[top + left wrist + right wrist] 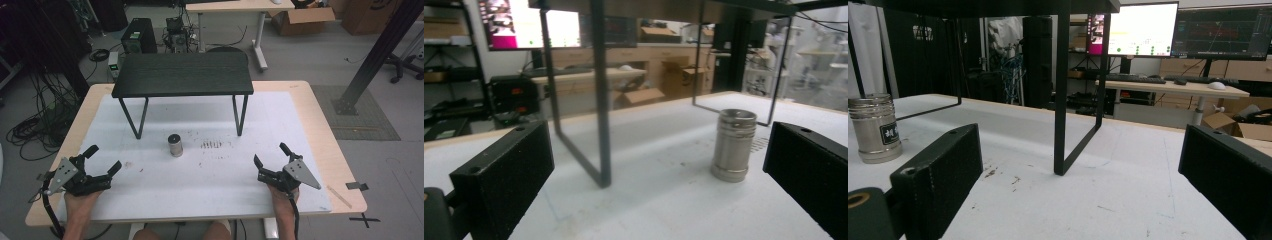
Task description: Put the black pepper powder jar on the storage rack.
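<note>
A small metal canister (175, 145) stands upright on the white mat (210, 175), in front of a black low shelf (182, 75) on thin black legs. My left gripper (104, 160) rests at the mat's front left, open and empty, pointing toward the canister (734, 145), which stands ahead and to the right of its jaws. At the front right, my right gripper (271, 155) is open and empty as well. In its view the canister (875, 127) stands far left and a shelf leg (1062, 95) rises straight ahead.
The wooden table (330, 135) edges the mat on all sides. Small dark marks (211, 145) dot the mat right of the canister. Beyond the table are a desk (240, 7), computer gear and cables (45, 125) on the floor, and a black slanted post (372, 55) at right.
</note>
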Action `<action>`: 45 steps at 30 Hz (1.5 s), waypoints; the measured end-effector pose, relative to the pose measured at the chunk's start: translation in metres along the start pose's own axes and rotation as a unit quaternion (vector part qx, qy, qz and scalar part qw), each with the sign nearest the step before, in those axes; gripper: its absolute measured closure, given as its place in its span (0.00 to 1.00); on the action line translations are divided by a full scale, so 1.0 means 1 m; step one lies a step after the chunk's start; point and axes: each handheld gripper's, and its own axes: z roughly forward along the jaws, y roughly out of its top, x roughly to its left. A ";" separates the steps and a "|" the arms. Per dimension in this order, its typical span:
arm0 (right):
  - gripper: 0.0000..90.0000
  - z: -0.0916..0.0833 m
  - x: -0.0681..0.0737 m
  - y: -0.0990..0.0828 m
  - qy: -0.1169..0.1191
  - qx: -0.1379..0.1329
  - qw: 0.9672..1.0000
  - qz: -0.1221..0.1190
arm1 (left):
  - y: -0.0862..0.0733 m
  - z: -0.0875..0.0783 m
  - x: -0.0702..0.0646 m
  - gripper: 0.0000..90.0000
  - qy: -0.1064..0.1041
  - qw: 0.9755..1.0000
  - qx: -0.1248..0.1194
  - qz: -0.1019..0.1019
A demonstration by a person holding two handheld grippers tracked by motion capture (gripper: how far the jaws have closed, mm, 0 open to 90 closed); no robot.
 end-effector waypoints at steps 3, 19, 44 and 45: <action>0.04 0.000 0.000 0.000 0.000 0.000 1.000 0.000 | 0.007 0.005 0.001 0.00 -0.025 1.000 0.007 0.008; 0.04 0.000 0.000 0.000 0.000 -0.001 1.000 0.000 | 0.016 0.028 -0.007 0.01 -0.095 0.994 0.045 0.024; 0.04 0.000 0.000 0.000 0.001 -0.001 1.000 0.000 | 0.021 0.078 -0.022 0.02 -0.152 0.984 0.090 0.017; 0.04 0.000 0.000 0.000 0.001 -0.001 1.000 0.000 | 0.020 0.080 -0.023 0.02 -0.154 0.984 0.088 0.013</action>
